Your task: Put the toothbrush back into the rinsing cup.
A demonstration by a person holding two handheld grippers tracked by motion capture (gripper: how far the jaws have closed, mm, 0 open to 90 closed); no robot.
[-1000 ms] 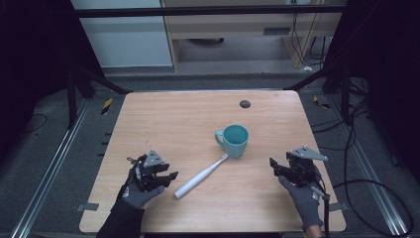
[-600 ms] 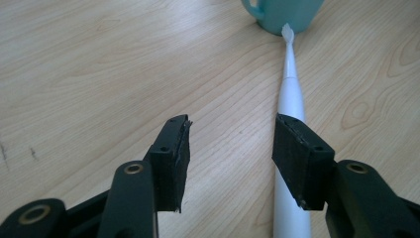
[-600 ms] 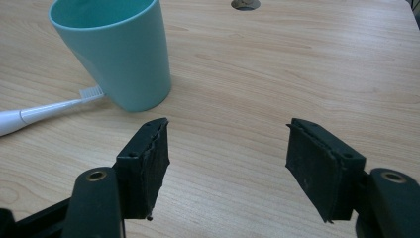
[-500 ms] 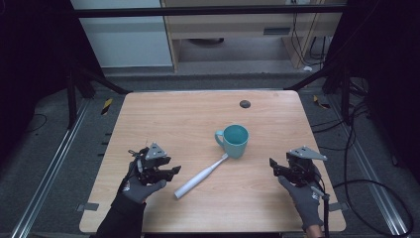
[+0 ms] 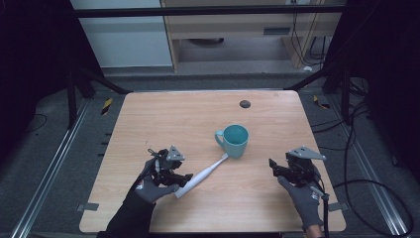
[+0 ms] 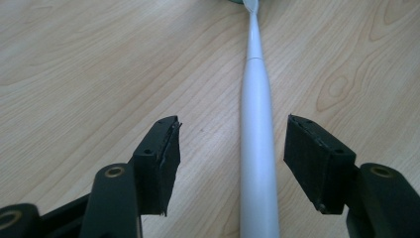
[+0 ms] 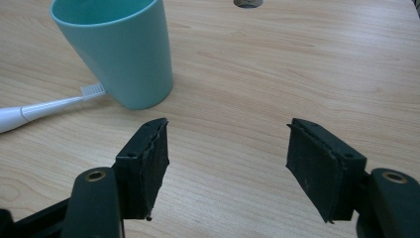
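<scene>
A white electric toothbrush (image 5: 200,176) lies flat on the wooden table (image 5: 198,119), its bristle end touching a teal cup (image 5: 235,140) that stands upright. My left gripper (image 5: 184,178) sits at the handle end. In the left gripper view its jaws have just been opening and straddle the toothbrush handle (image 6: 257,148) with a gap on each side, the pads (image 6: 163,148) not touching it. My right gripper (image 5: 272,166) rests open near the right front of the table. In the right gripper view the gripper (image 7: 228,134) has nothing between its pads and faces the cup (image 7: 119,49) and the brush head (image 7: 91,90).
A small dark round grommet (image 5: 244,104) sits in the tabletop behind the cup. Black frame struts and cables run along the floor on both sides of the table. A cabinet stands beyond the far edge.
My left gripper has slid right up to the toothbrush handle and its jaws have spread around it. The right gripper, the cup and the toothbrush have stayed put.
</scene>
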